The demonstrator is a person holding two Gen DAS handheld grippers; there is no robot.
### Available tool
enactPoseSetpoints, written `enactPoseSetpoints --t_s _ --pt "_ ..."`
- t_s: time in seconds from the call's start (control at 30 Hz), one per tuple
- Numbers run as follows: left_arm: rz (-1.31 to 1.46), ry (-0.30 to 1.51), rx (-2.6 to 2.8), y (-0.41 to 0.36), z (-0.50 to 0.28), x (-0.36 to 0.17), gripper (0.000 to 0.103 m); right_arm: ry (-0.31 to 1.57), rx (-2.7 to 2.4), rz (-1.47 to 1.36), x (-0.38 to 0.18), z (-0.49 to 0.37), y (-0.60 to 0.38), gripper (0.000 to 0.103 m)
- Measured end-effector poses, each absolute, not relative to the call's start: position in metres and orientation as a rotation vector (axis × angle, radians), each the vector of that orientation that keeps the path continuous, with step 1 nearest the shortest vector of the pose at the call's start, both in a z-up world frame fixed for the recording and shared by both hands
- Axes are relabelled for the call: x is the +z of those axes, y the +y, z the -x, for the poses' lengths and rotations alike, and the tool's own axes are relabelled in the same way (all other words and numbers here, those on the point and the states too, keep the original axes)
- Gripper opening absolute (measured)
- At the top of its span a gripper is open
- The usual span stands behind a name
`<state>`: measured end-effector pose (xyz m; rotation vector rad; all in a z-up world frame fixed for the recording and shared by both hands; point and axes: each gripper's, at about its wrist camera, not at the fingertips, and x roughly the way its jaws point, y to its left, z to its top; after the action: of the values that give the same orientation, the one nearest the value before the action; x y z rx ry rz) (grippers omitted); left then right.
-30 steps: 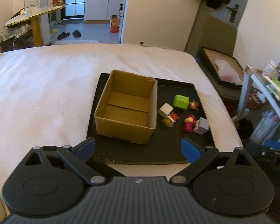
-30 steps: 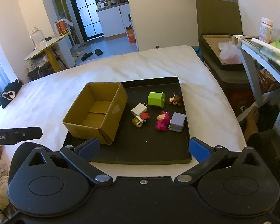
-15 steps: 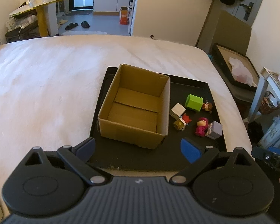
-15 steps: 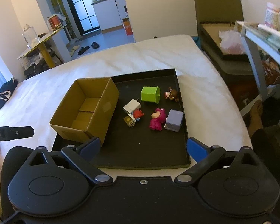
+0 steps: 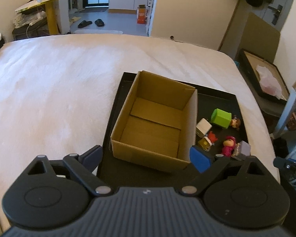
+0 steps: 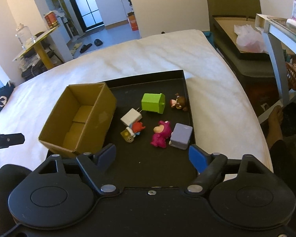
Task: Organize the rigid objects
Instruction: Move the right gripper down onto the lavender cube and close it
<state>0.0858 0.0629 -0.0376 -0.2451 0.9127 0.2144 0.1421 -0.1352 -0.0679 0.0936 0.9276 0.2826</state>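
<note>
A black tray [image 6: 148, 164] lies on a white bed and carries an empty cardboard box [image 6: 77, 116] on its left half. To the right of the box lie a green block [image 6: 153, 103], a white charger [image 6: 130, 117], a small red-and-yellow figure [image 6: 133, 131], a pink figure [image 6: 161, 134], a lilac block [image 6: 181, 135] and a brown figure [image 6: 179, 102]. My right gripper [image 6: 153, 157] hovers over the tray's near part, its jaws closing with nothing between them. My left gripper [image 5: 146, 156] stands open before the box [image 5: 154, 126], empty.
The white bed [image 5: 59, 83] spreads wide to the left and behind the tray. A dark side table [image 6: 244, 45] with a plastic bag and a shelf unit [image 6: 276, 31] stand on the right. A person's bare foot [image 6: 275, 124] rests by the bed's right edge.
Both grippers have come forward and lower toward the tray, so box and toys look larger. The right gripper's fingers stand closer together than before.
</note>
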Motion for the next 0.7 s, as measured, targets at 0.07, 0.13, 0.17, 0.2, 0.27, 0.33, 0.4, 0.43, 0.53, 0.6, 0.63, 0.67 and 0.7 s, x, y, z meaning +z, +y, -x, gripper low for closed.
enactPoseSetpoints --t_s 0.07,0.13,0.17,0.2,0.27,0.33,0.4,0.43,0.53,0.6,0.63,0.67,0.7 --pt "0.243 0.918 0.235 0.066 -0.092 -0.043 0.095 0.934 0.274 -0.102 -0.073 -0.148 -0.137 0.079" --pt "0.245 0.922 0.257 0.069 -0.098 -0.049 0.095 0.94 0.265 -0.121 -0.079 -0.153 -0.139 0.079" --pt "0.247 0.925 0.265 0.07 -0.1 -0.052 0.095 0.945 0.262 -0.124 -0.082 -0.155 -0.14 0.079" --pt "0.247 0.928 0.273 0.073 -0.104 -0.055 0.094 0.949 0.253 -0.124 -0.086 -0.158 -0.141 0.079" --pt "0.246 0.931 0.289 0.077 -0.109 -0.059 0.093 0.958 0.24 -0.129 -0.092 -0.163 -0.142 0.076" --pt "0.243 0.935 0.303 0.081 -0.114 -0.064 0.093 0.962 0.234 -0.135 -0.097 -0.167 -0.143 0.074" --pt "0.237 0.943 0.318 0.084 -0.118 -0.07 0.093 0.959 0.215 -0.145 -0.103 -0.172 -0.144 0.074" --pt "0.236 0.948 0.324 0.084 -0.12 -0.073 0.093 0.961 0.204 -0.153 -0.106 -0.174 -0.145 0.074" --pt "0.222 0.953 0.347 0.087 -0.126 -0.081 0.092 0.973 0.174 -0.158 -0.119 -0.182 -0.145 0.073" --pt "0.212 0.957 0.361 0.088 -0.129 -0.087 0.091 0.983 0.162 -0.163 -0.126 -0.186 -0.145 0.07" --pt "0.214 0.962 0.367 0.09 -0.13 -0.09 0.09 0.987 0.157 -0.161 -0.129 -0.188 -0.144 0.07" --pt "0.219 0.965 0.37 0.092 -0.131 -0.093 0.09 0.988 0.151 -0.162 -0.131 -0.19 -0.144 0.07" --pt "0.224 0.969 0.374 0.094 -0.133 -0.095 0.09 0.99 0.146 -0.161 -0.134 -0.192 -0.143 0.07"
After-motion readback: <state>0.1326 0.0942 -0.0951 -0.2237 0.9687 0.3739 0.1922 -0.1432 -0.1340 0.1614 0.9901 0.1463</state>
